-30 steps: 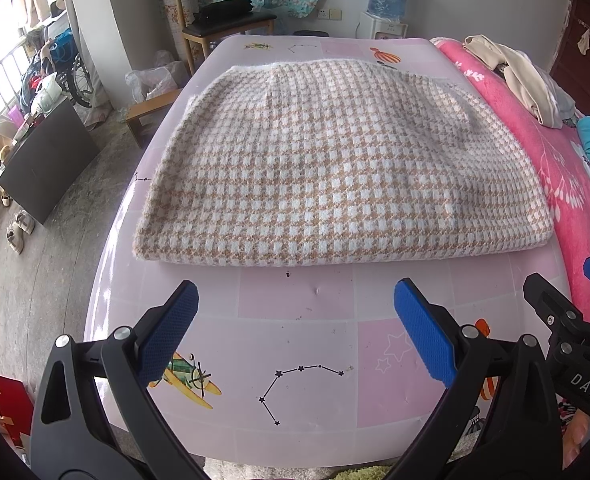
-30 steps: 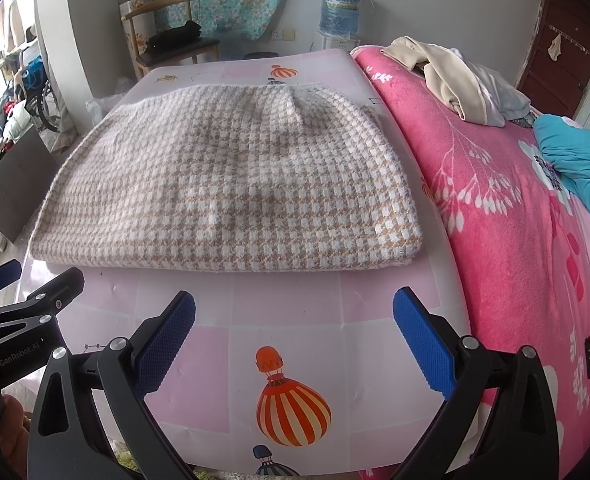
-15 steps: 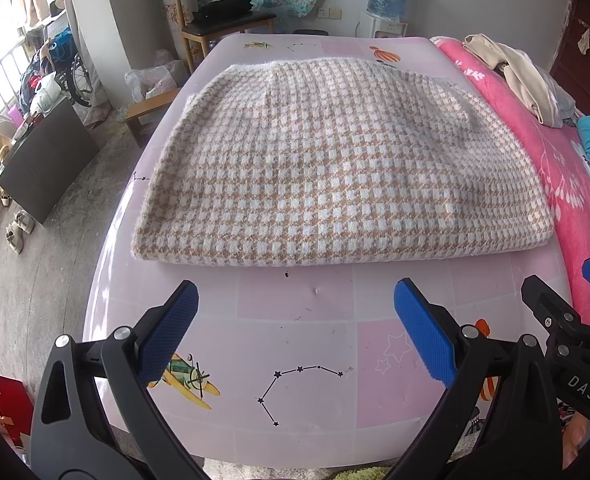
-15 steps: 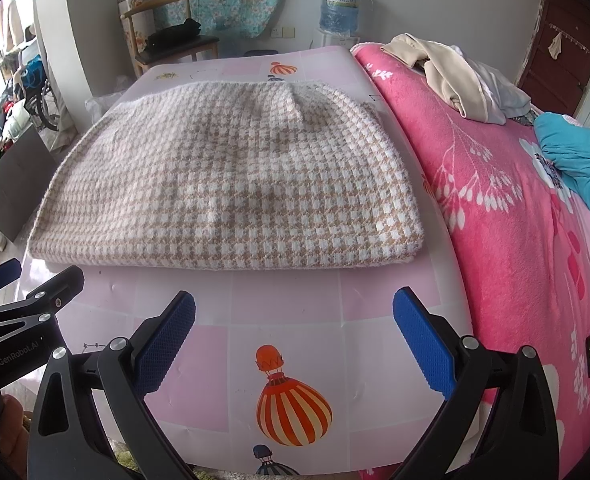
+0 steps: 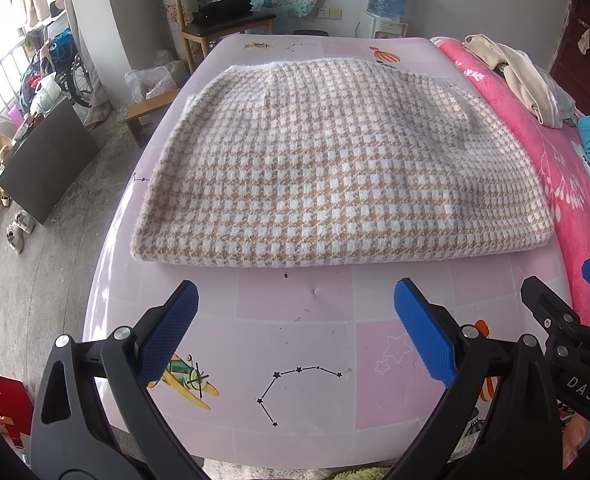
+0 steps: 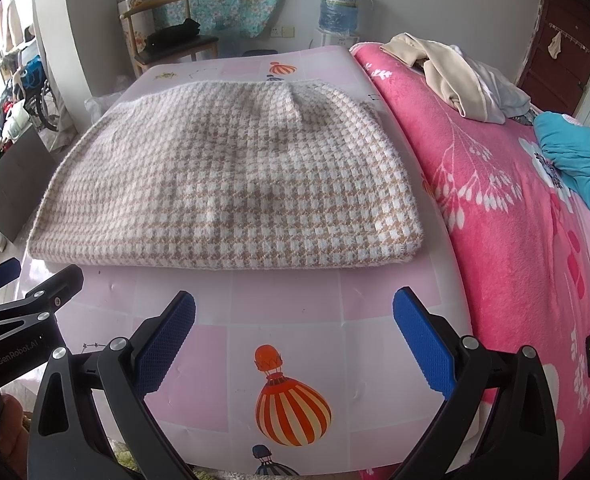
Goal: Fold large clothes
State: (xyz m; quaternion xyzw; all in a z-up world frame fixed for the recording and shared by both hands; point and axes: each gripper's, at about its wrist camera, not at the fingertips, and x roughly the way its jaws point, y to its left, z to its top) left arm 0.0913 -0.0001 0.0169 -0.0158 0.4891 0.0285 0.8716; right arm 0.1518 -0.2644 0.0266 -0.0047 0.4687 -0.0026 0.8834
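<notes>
Left gripper (image 5: pixel 295 332) released, jaws wide apart, hovering over the pink mat (image 5: pixel 295 360) just short of the garment's near edge. Right gripper (image 6: pixel 294 338) likewise released, holding nothing, beside the left one. Houndstooth knit garment (image 5: pixel 335 168) lies folded flat on the mat. Pink floral blanket (image 6: pixel 515 208) borders the garment's right side; beige clothes (image 6: pixel 447 72) heaped on the blanket.

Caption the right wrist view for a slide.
Open right gripper hovers short of a folded houndstooth garment on the pink mat.
</notes>
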